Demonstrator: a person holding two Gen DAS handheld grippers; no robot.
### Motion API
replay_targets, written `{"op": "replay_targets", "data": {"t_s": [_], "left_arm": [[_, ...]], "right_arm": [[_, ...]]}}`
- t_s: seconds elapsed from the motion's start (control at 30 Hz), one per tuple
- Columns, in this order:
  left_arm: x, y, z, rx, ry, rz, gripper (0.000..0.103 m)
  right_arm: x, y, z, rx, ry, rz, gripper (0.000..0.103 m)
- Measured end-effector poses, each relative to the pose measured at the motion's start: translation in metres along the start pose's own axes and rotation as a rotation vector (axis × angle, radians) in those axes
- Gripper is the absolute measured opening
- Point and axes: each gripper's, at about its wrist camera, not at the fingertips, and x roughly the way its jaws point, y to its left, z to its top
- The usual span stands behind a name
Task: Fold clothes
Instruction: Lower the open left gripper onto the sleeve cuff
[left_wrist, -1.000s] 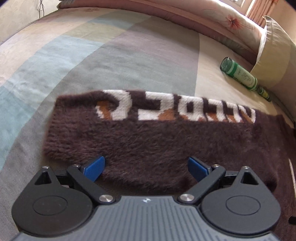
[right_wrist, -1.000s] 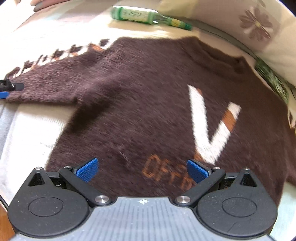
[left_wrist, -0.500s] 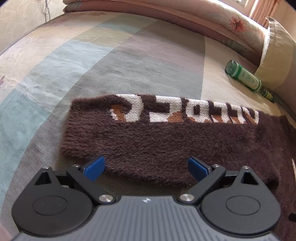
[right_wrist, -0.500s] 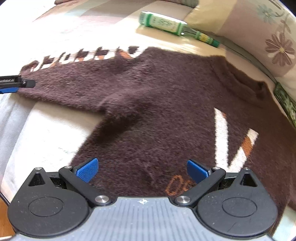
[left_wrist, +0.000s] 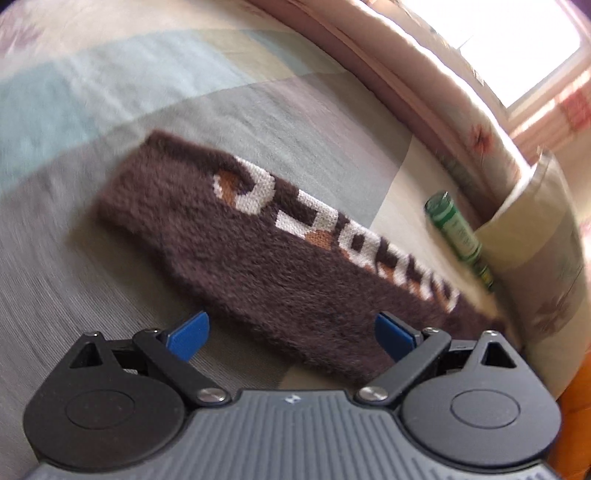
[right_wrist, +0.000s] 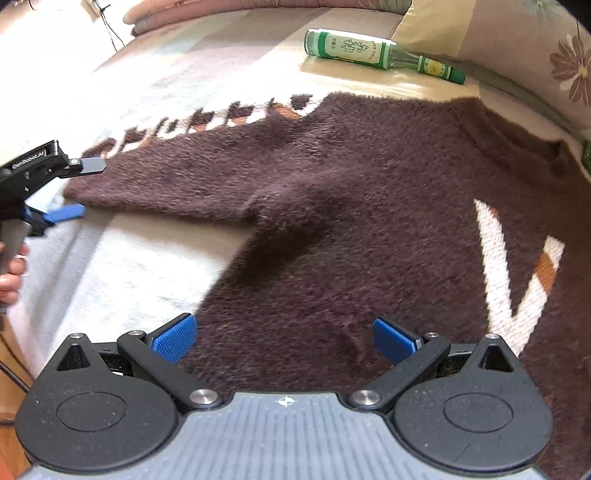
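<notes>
Left gripper (left_wrist: 291, 334): blue-padded jaws spread wide, nothing between them; poised at the near edge of the sleeve, just short of the cuff end.
Sleeve (left_wrist: 295, 254): fuzzy dark-brown knit arm of the sweater with white and orange lettering; lies flat on the pastel-striped bedspread (left_wrist: 110, 92), long axis running from the cuff at far left toward the body at right.
Sweater (right_wrist: 369, 206): fluffy dark-brown pullover with a white and orange V motif; spread flat on the bed, neckline toward the pillows at far right, hem toward the near edge, 1 sleeve stretched out sideways to the left.
Right gripper (right_wrist: 284, 338): jaws parted, empty; hovers over the hem near the left side seam.
Step, as a judgement: likely taking hold for a sleeve or side fold.
Doing it well: pinch both layers of pile at the cuff edge and hem, lift low, carry inward together, keep the fold line straight.
Bottle (right_wrist: 373, 53): green glass, lying on its side beyond the shoulder; best kept clear of.
</notes>
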Motion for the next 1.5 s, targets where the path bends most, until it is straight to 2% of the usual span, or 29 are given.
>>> {"op": "replay_targets", "data": {"t_s": [0.13,0.47,0.77,1.17,1.4,1.5], "left_arm": [[0.003,0.023,-0.003,-0.154,-0.055,-0.065,0.096],[0.018,0.034,0.012,-0.2,-0.141,-0.109,0.097],[0.031,0.04,0.022,-0.25,-0.213,-0.149,0.1],[0.038,0.049,0.033,-0.294,-0.255,-0.188,0.101],[0.034,0.049,0.023,-0.328,-0.276,-0.181,0.102],[0.039,0.049,0.031,-0.337,-0.281,-0.182,0.102]], "right_arm": [[-0.005,-0.004,-0.005,0.021,-0.005,0.014,0.103],[-0.01,-0.015,-0.003,0.032,-0.023,-0.019,0.103],[0.003,-0.007,0.002,0.042,-0.004,0.001,0.103],[0.012,-0.006,0.006,0.049,0.013,0.019,0.103],[0.015,-0.008,0.002,0.073,0.022,0.023,0.103],[0.016,-0.005,0.003,0.063,0.021,0.035,0.103]]}}
